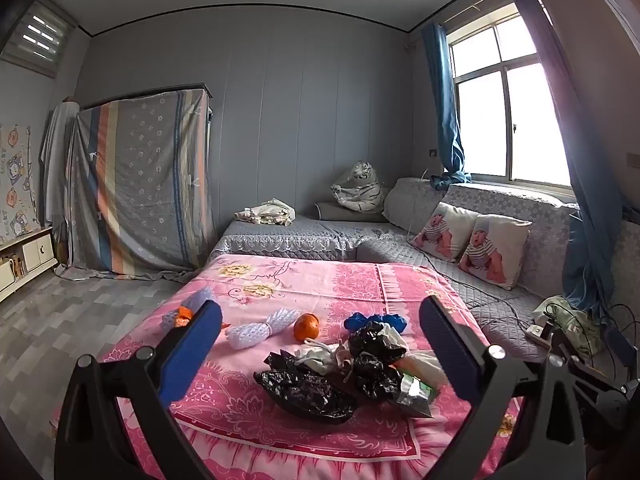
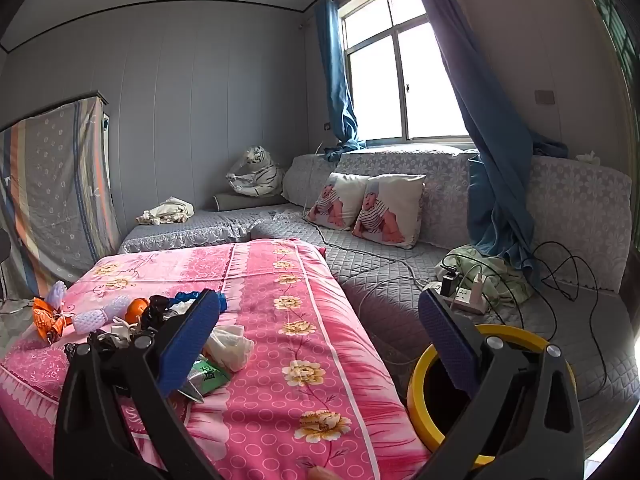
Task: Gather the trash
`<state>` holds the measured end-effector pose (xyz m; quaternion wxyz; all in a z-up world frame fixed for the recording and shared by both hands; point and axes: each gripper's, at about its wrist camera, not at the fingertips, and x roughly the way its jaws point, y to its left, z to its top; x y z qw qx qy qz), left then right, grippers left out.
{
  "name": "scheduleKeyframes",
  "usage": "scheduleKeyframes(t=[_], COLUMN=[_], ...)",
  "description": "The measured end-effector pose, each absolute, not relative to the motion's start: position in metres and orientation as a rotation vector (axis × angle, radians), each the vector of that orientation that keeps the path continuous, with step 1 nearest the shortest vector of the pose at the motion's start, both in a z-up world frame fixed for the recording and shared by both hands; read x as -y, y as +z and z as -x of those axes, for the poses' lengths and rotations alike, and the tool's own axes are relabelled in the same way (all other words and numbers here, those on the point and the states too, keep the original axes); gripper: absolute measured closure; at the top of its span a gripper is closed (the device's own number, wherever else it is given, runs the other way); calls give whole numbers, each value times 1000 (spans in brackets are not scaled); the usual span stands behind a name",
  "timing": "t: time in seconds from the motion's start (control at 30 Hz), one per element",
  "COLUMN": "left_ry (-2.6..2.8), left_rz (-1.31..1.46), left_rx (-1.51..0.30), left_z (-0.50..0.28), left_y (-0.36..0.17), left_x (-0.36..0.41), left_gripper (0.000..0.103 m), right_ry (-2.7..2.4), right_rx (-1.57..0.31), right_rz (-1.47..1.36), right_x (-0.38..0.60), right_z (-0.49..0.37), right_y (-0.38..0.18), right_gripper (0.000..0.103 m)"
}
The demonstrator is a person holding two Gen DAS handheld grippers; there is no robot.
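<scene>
A heap of trash lies on the pink flowered cloth (image 1: 320, 280): crumpled black plastic bags (image 1: 308, 392), white tissue (image 1: 320, 354), a green and silver wrapper (image 1: 416, 394), a blue scrap (image 1: 376, 320), white foam fruit nets (image 1: 260, 326) and an orange (image 1: 307, 326). My left gripper (image 1: 320, 334) hovers before the heap, open, nothing between its fingers. In the right wrist view the same heap (image 2: 132, 328) sits left, with crumpled tissue (image 2: 230, 346), the wrapper (image 2: 208, 374) and an orange wrapper (image 2: 48, 322). My right gripper (image 2: 320, 334) is open over the cloth's right edge. A yellow-rimmed bin (image 2: 492, 392) stands lower right.
A grey quilted sofa (image 2: 400, 280) wraps around the far and right sides, with two picture cushions (image 2: 372, 208), a toy tiger (image 2: 256, 176), a power strip (image 2: 460, 298) and trailing cables. Blue curtains hang by the window. A cloth-covered wardrobe (image 1: 140, 188) stands at left.
</scene>
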<state>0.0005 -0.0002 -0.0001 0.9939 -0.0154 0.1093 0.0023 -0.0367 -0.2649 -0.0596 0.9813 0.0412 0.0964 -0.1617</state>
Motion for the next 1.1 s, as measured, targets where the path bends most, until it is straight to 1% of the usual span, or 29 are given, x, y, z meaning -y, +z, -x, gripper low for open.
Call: scheduleKeyframes(t=[1.1], left_ry=[1], left_rz=[34], left_rx=[-223], left_z=[-3], left_y=[-6], left_x=[-1], left_gripper=[8], right_ry=[-325], right_rx=[-199], right_rz=[-91], right_x=[262], right_z=[36], right_y=[-60], right_gripper=[8])
